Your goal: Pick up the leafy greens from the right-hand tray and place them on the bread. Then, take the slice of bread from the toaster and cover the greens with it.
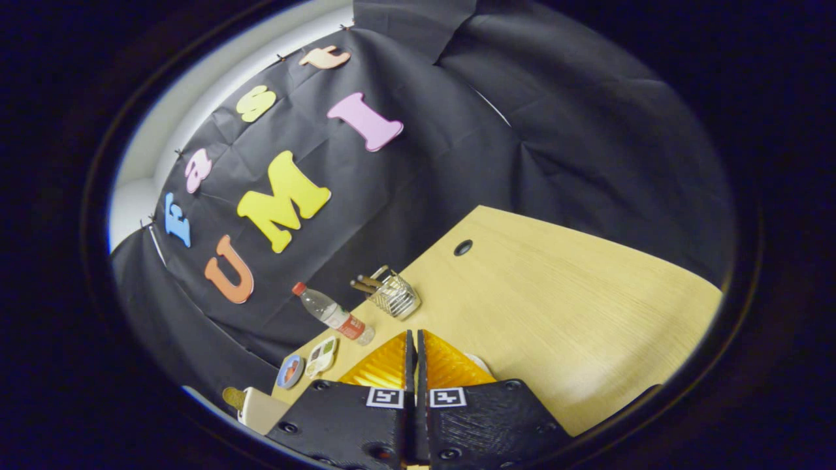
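At the far left, just off the tabletop's [562,307] corner and left of the fingers, stands a cream toaster [260,410] with a brownish slice of bread [233,396] poking from its top; the view is strongly tilted, so the whole scene leans; to the right of the toaster, on the left end of the wooden tabletop, lies a small round plate [290,371] with something orange on it, and touching or just beside it a pale divided tray [321,357] holding bits of green, which look like the leafy greens [328,346], though they are too small to make out surely; further right and a little farther off stands a clear plastic bottle [333,314] with a red cap and red label; beside it, to the right, a wire mesh basket [394,295] holds a few brown sticks; beyond that, a dark round cable hole [463,247] sits in the board near the cloth wall; the gripper [415,346] sits over the near part of the tabletop, its fingers pressed together with only a thin slit between them and nothing held; a sliver of something white [482,362] peeks out just right of the fingers, too hidden to identify.
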Demonstrator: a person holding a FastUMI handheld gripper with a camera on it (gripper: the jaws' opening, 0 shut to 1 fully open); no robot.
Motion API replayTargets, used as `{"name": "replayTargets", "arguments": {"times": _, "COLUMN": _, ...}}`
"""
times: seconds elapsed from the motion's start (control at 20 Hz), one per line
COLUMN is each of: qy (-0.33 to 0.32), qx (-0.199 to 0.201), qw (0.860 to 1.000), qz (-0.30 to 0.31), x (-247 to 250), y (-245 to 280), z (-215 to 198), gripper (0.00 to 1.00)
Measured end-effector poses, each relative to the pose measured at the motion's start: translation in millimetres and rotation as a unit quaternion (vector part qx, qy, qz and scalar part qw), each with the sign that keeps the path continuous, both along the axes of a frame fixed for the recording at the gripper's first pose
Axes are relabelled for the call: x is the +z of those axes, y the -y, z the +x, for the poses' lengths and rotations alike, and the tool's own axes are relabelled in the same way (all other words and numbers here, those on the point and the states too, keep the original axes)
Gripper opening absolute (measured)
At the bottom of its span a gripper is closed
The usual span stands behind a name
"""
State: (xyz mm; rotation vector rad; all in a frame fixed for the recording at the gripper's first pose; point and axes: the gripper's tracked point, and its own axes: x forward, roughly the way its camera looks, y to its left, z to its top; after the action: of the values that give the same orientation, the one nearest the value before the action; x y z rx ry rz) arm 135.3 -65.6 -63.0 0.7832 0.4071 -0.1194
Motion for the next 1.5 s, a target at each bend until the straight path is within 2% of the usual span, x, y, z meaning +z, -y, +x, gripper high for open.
{"name": "replayTargets", "arguments": {"times": 0.35, "qy": 0.027, "qx": 0.039, "qw": 0.999, "qz": -0.003, "x": 38, "y": -57, "z": 3, "gripper": 0.0}}
{"name": "replayTargets", "arguments": {"times": 0.75, "qy": 0.052, "qx": 0.122, "qw": 0.991, "qz": 0.017, "x": 65, "y": -182, "z": 18, "gripper": 0.0}}
{"name": "replayTargets", "arguments": {"times": 1.05, "qy": 0.049, "qx": 0.184, "qw": 0.98, "qz": 0.052, "x": 53, "y": -290, "z": 24, "gripper": 0.0}}
{"name": "replayTargets", "arguments": {"times": 1.25, "qy": 0.042, "qx": 0.197, "qw": 0.975, "qz": 0.096, "x": 39, "y": -328, "z": 22, "gripper": 0.0}}
{"name": "replayTargets", "arguments": {"times": 1.4, "qy": 0.022, "qx": 0.182, "qw": 0.974, "qz": 0.136, "x": 16, "y": -324, "z": 25, "gripper": 0.0}}
{"name": "replayTargets", "arguments": {"times": 1.5, "qy": 0.006, "qx": 0.168, "qw": 0.976, "qz": 0.141, "x": -2, "y": -309, "z": 28, "gripper": 0.0}}
